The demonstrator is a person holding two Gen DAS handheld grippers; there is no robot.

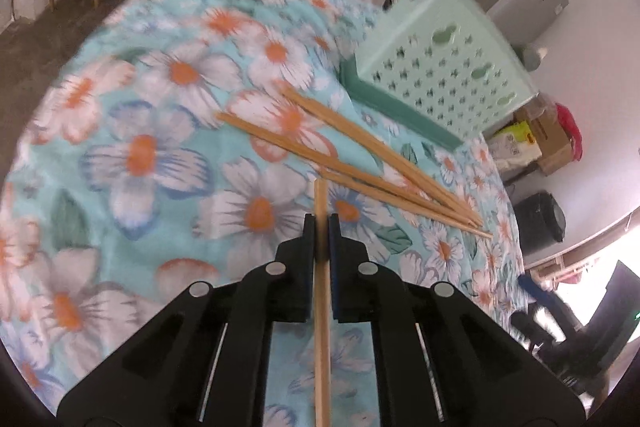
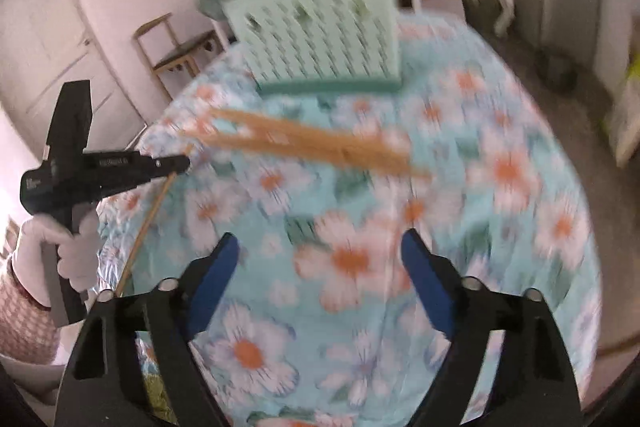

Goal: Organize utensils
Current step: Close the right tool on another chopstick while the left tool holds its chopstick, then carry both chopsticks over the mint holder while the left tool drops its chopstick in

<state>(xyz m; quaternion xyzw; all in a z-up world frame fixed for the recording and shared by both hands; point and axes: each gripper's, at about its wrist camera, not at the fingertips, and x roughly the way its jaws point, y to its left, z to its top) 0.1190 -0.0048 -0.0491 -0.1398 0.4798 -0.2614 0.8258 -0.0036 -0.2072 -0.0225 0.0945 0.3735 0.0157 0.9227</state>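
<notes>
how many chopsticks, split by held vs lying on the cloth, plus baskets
Chopsticks held in the left gripper: 1
Chopsticks lying loose on the floral cloth: 3
Mint green baskets: 1
Total: 5 things

Turquoise floral tablecloth (image 1: pixel 140 155) (white, orange blooms), mint basket (image 1: pixel 440 67), tan chopsticks (image 1: pixel 360 163)

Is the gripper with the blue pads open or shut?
Open. The right gripper has its blue pads far apart, with only the flowered cloth showing between them.
</notes>
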